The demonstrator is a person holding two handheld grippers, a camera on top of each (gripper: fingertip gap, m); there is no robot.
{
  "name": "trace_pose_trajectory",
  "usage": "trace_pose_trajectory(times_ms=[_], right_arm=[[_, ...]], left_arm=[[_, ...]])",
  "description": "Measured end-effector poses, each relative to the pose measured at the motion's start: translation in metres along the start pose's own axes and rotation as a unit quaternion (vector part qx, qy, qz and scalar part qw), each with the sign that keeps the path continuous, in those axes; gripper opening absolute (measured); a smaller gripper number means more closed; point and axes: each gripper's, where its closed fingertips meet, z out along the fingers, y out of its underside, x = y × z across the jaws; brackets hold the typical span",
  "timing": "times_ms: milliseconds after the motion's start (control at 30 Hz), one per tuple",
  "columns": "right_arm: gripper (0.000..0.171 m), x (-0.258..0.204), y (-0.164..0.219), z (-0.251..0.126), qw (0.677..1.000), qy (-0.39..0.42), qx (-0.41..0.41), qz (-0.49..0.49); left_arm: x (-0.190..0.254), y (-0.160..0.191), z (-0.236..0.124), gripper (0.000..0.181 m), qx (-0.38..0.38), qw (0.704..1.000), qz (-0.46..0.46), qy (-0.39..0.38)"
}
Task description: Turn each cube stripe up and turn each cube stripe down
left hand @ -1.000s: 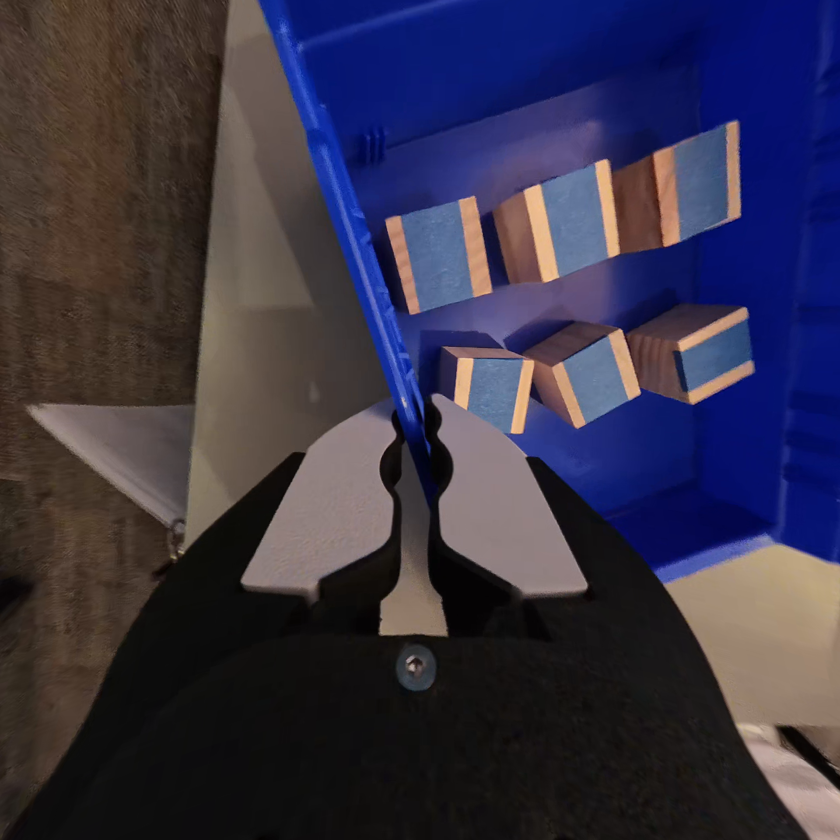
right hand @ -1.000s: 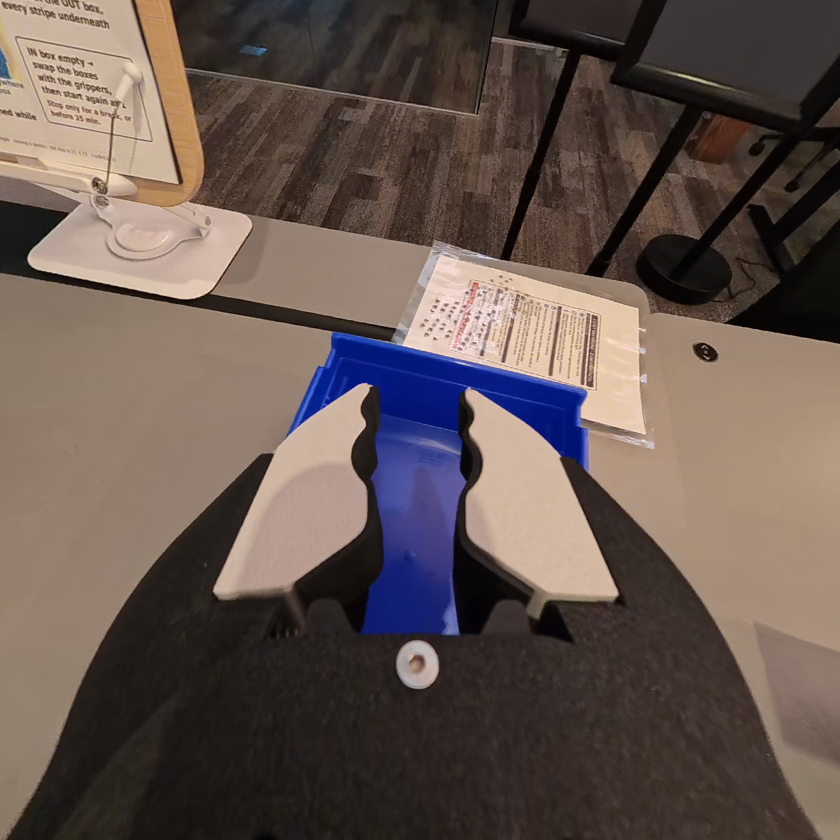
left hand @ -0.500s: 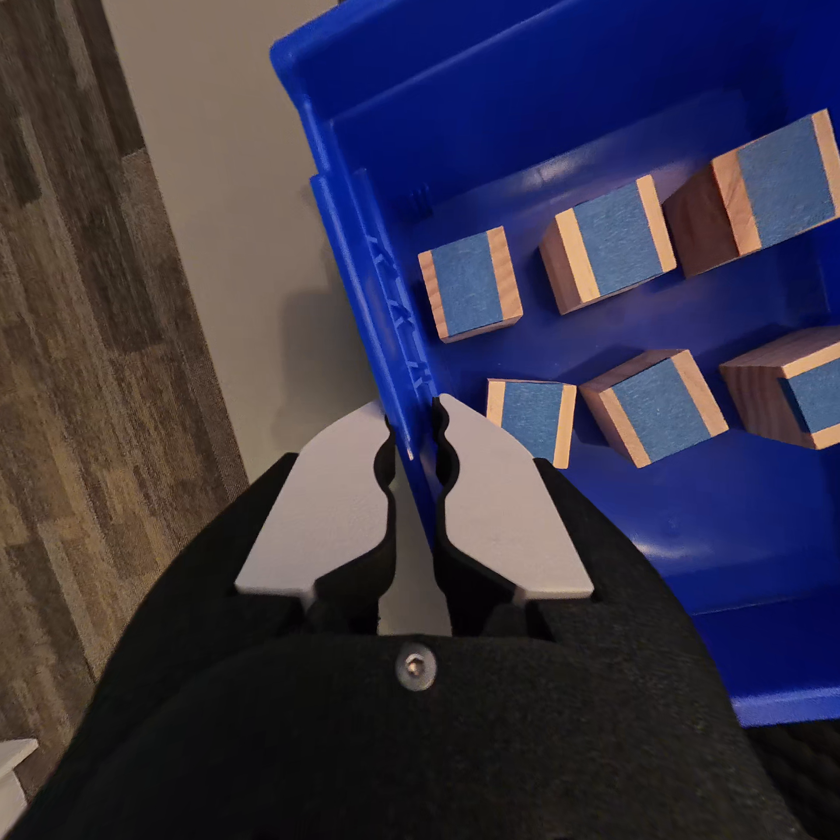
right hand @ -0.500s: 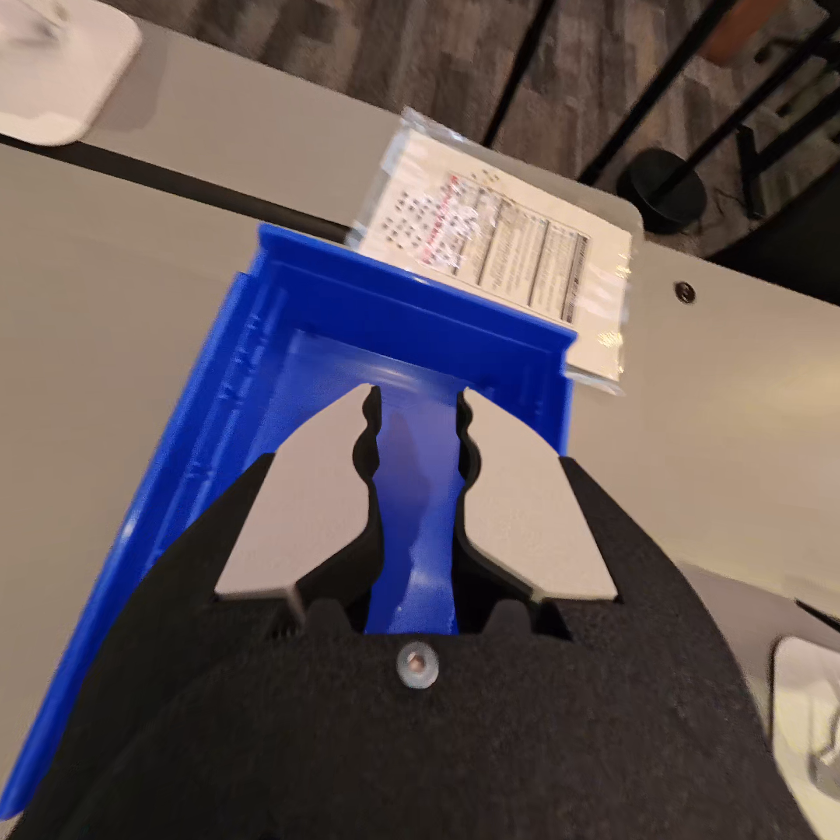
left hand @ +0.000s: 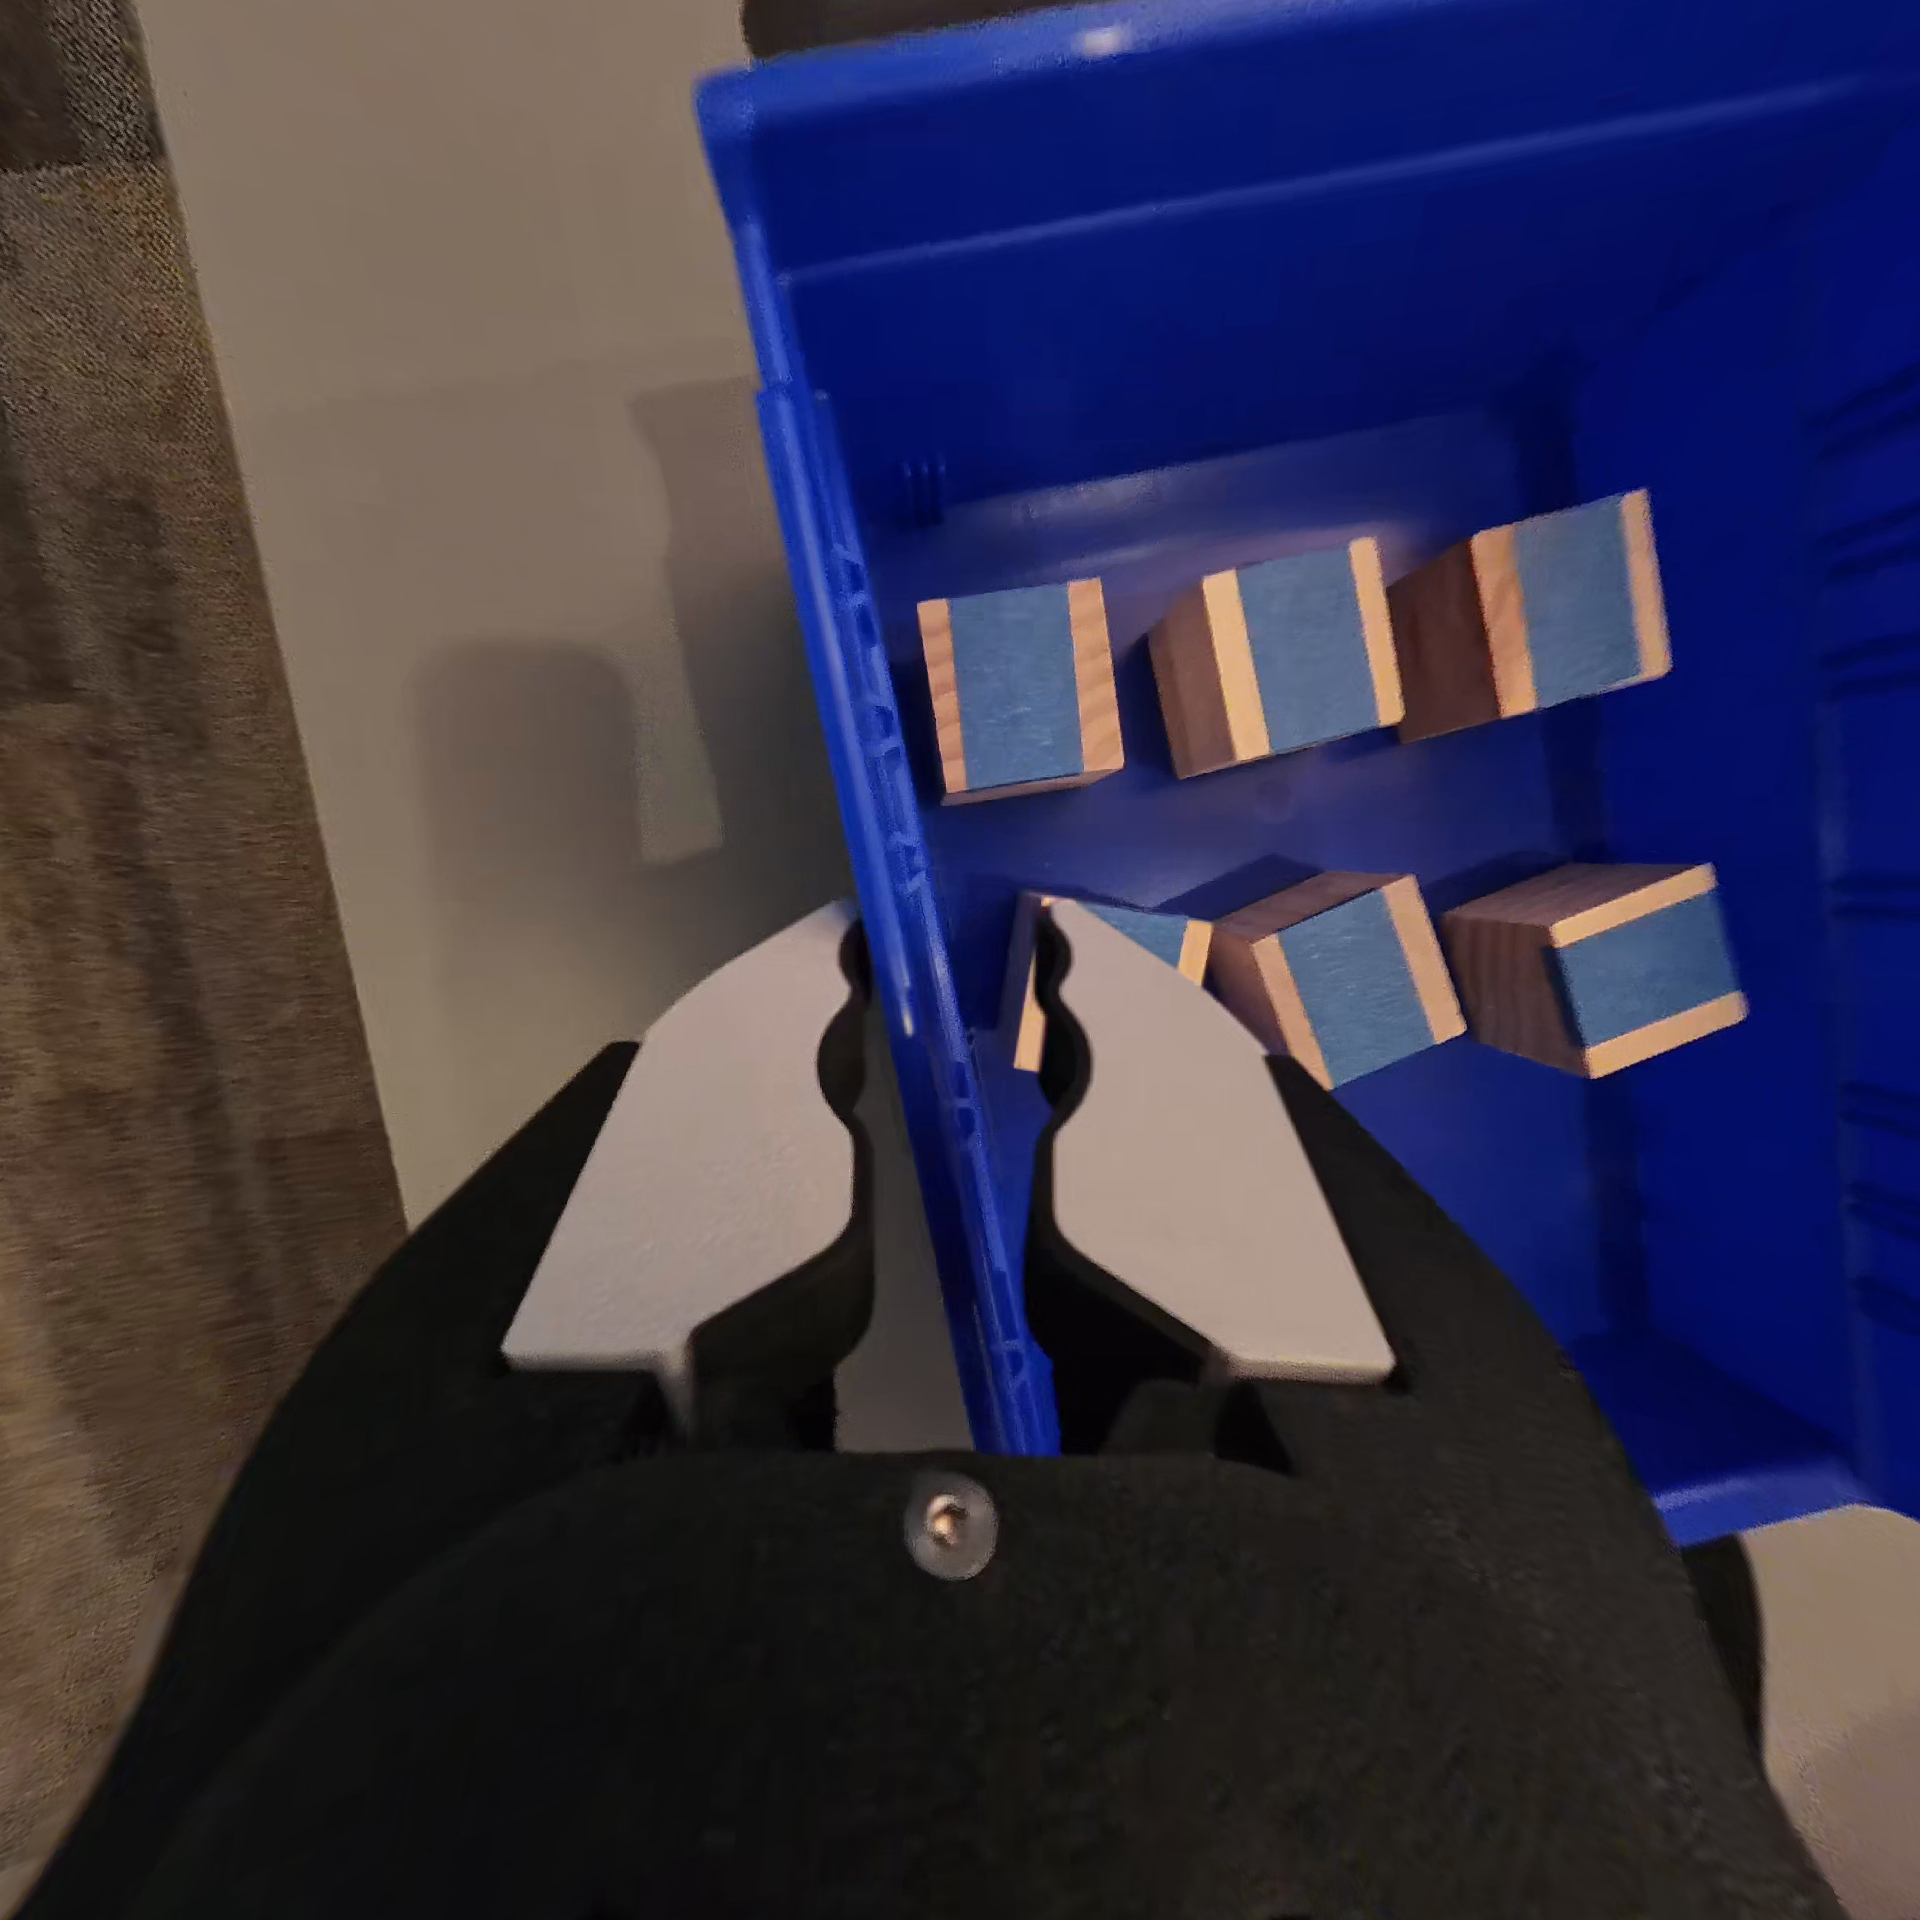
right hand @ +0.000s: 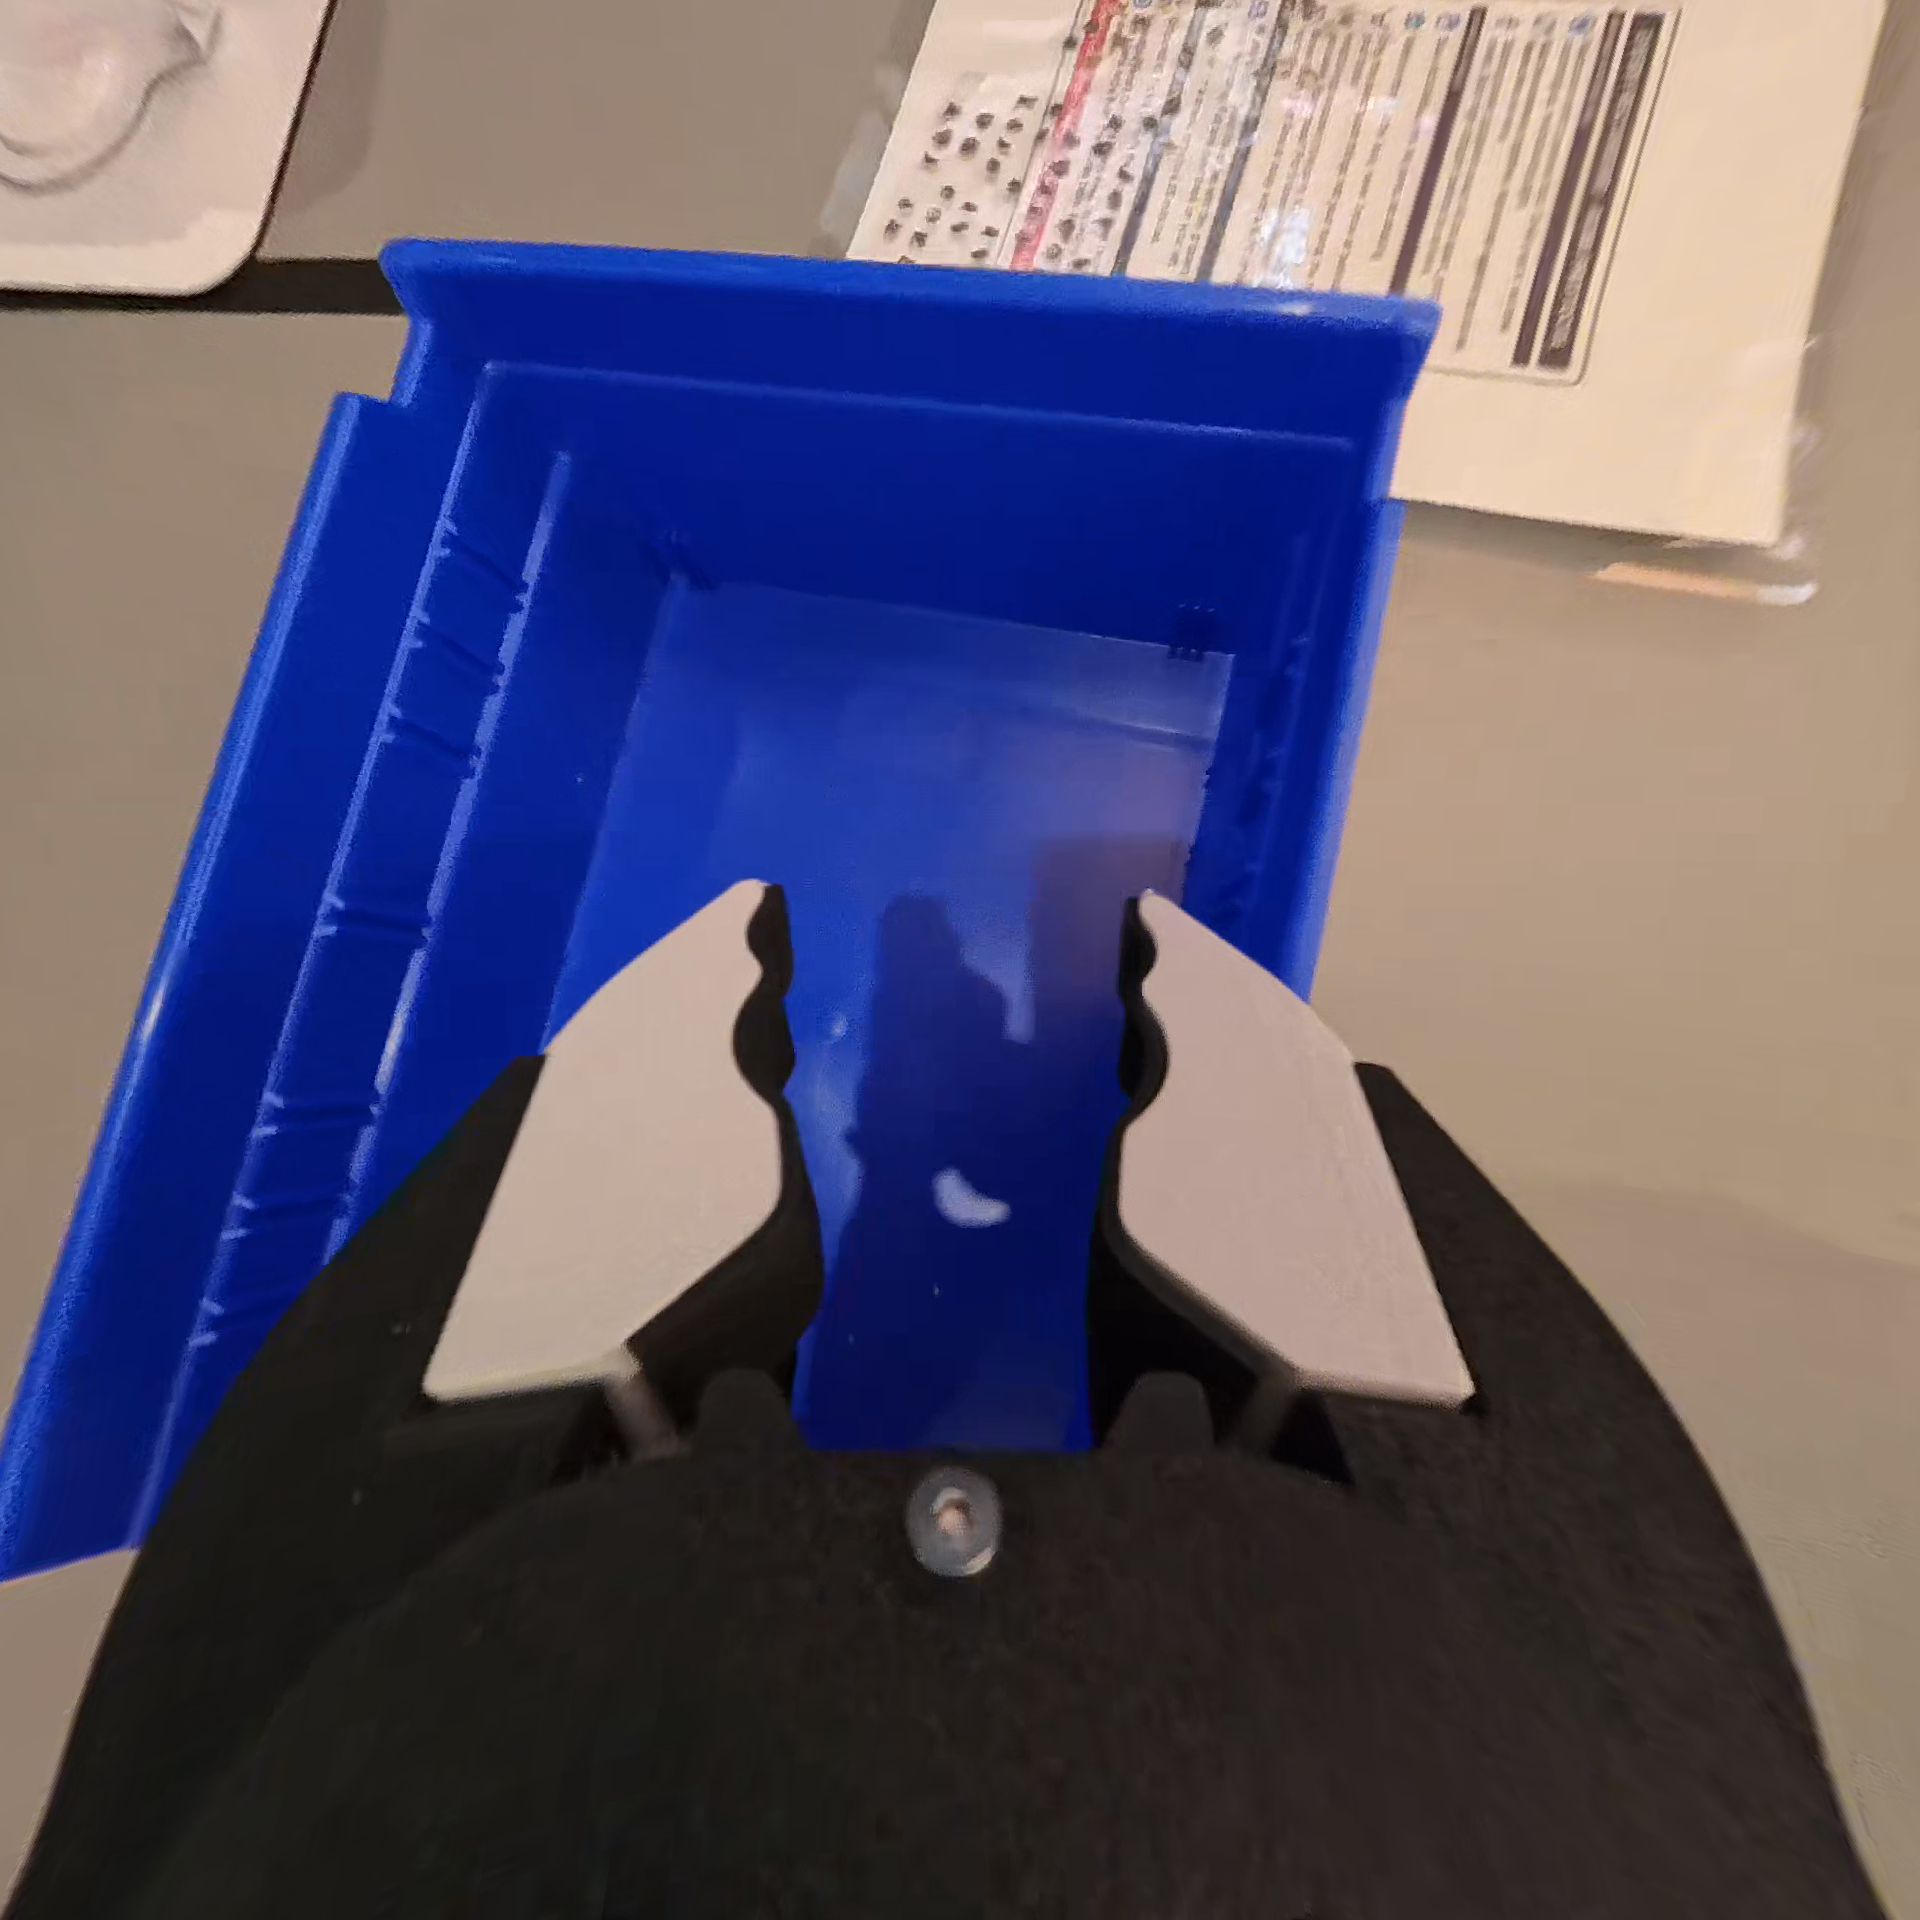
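Left wrist view: left gripper jaws narrow, straddling bin wall, apparently gripping; right gripper jaws wide over empty bin. Next: pick cube.

The grey surface carries a blue bin with nothing inside. Just behind its far right corner lies a printed sheet in a clear sleeve, touching or nearly touching the rim. At the far left sits a white base. In the left view, another blue bin rests on the pale surface, holding six cubes.
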Motion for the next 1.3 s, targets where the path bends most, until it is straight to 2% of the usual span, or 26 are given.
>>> trace_pose_trajectory(times_ms=[67, 133, 300, 433, 500, 600, 633, 733, 800, 933, 1200, 1300], right_arm=[[0.059, 0.002, 0.006, 0.006, 1.000, -0.001, -0.022, 0.021], [0.046, 0.009, 0.007, 0.006, 0.998, 0.035, -0.045, 0.007], [0.052, 0.013, -0.020, -0.023, 0.991, 0.123, 0.009, -0.050], [0.056, 0.049, -0.008, -0.044, 0.977, 0.210, 0.001, -0.039], [0.055, 0.057, 0.013, -0.034, 0.981, 0.189, -0.043, -0.019], [0.034, 0.062, 0.050, -0.014, 0.979, 0.153, -0.134, -0.005], [0.027, 0.050, 0.054, -0.006, 0.985, 0.104, -0.140, -0.001], [0.006, 0.045, 0.053, -0.002, 0.985, 0.085, -0.144, 0.043], [0.006, 0.043, 0.051, 0.000, 0.984, 0.092, -0.143, 0.049], [0.006, 0.038, 0.047, 0.005, 0.984, 0.095, -0.142, 0.056], [0.006, 0.035, 0.045, 0.007, 0.983, 0.097, -0.139, 0.077], [0.024, 0.034, 0.039, 0.005, 0.986, 0.090, -0.118, 0.074]], left_arm=[[-0.002, -0.006, -0.010, 0.037, 0.028, 0.999, -0.026, 0.007], [0.000, -0.009, -0.022, 0.039, 0.047, 0.998, -0.036, 0.014], [0.006, -0.011, -0.056, 0.040, 0.071, 0.997, -0.023, -0.016], [0.022, -0.021, -0.078, 0.038, 0.102, 0.994, 0.002, -0.030], [0.029, -0.024, -0.085, 0.038, 0.110, 0.993, 0.018, -0.038], [0.036, -0.025, -0.091, 0.038, 0.110, 0.992, 0.039, -0.048], [0.038, -0.025, -0.091, 0.037, 0.107, 0.992, 0.043, -0.050], [0.044, -0.021, -0.090, 0.033, 0.095, 0.993, 0.048, -0.044], [0.051, -0.022, -0.090, 0.026, 0.096, 0.993, 0.057, -0.029], [0.066, -0.026, -0.091, 0.024, 0.106, 0.992, 0.073, -0.001], [0.088, -0.011, -0.072, 0.023, 0.045, 0.990, 0.127, 0.037], [0.096, -0.016, -0.075, 0.020, 0.063, 0.985, 0.154, 0.052]])
